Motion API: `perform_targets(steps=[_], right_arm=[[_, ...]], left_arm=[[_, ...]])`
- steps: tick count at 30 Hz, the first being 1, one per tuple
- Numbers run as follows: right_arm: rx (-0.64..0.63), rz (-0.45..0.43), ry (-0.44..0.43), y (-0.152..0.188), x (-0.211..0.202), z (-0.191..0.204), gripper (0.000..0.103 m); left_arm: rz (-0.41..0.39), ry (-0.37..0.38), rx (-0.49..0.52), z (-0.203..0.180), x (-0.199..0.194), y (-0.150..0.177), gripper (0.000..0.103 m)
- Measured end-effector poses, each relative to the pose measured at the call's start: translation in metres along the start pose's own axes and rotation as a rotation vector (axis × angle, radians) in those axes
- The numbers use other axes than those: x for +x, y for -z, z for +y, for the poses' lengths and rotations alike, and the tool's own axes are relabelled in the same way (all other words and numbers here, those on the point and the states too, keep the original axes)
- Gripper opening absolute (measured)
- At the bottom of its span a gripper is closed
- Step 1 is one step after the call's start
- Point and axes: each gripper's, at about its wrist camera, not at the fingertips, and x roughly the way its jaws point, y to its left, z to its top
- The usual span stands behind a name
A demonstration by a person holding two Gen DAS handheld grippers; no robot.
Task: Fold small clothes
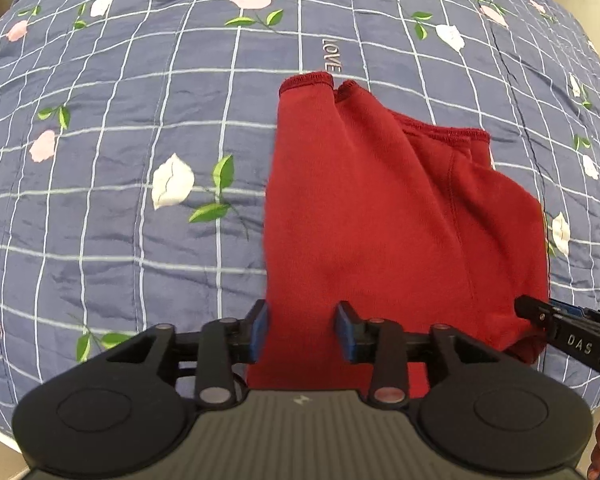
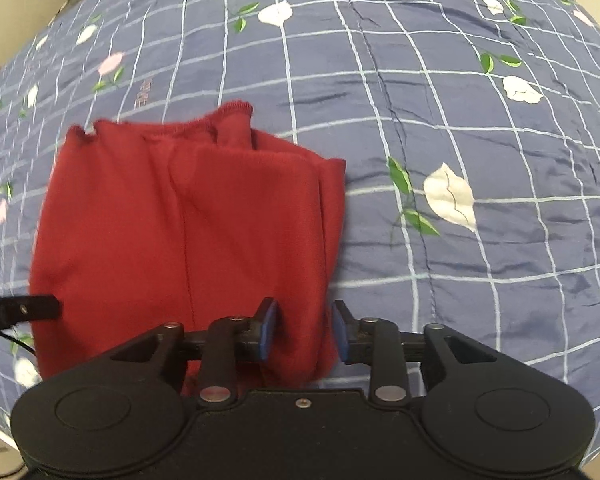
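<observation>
Quilt [image 1: 140,160] under red garment [image 1: 360,220]

We see our left gripper [image 1: 302,330] built of black linkages with silver pivot pins, 2 blue-padded fingers [image 1: 261,330] and a ribbed grey body. Our right gripper [image 2: 305,330] matches it, though its body is plain black with 1 small screw; white "DAS" lettering marks its side.

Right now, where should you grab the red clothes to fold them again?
Grab the red garment by its near edge, one corner each, coming from the near side. That edge lies right between the open jaws of the left gripper and right gripper. The far end, with its stitched hems, lies flat on the quilt, so the near edge could probably be carried over onto it.
</observation>
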Motion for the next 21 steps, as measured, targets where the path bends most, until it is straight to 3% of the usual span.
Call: perform_targets(steps=[6,11,15,21], right_arm=[[-0.008,-0.009,0.02,0.024,-0.007,-0.013,0.057],[-0.017,-0.043,0.018,0.043,-0.027,-0.024,0.067],[-0.019,-0.118,-0.015,0.065,-0.059,-0.035,0.08],[-0.004,-0.287,-0.072,0.106,-0.124,-0.052,0.093]], left_arm=[[-0.021,-0.04,-0.018,-0.005,-0.015,0.027,0.068],[-0.067,-0.068,-0.037,-0.014,-0.04,0.058,0.076],[-0.142,-0.095,-0.051,-0.023,-0.069,0.089,0.087],[-0.25,-0.118,-0.057,-0.035,-0.112,0.139,0.094]])
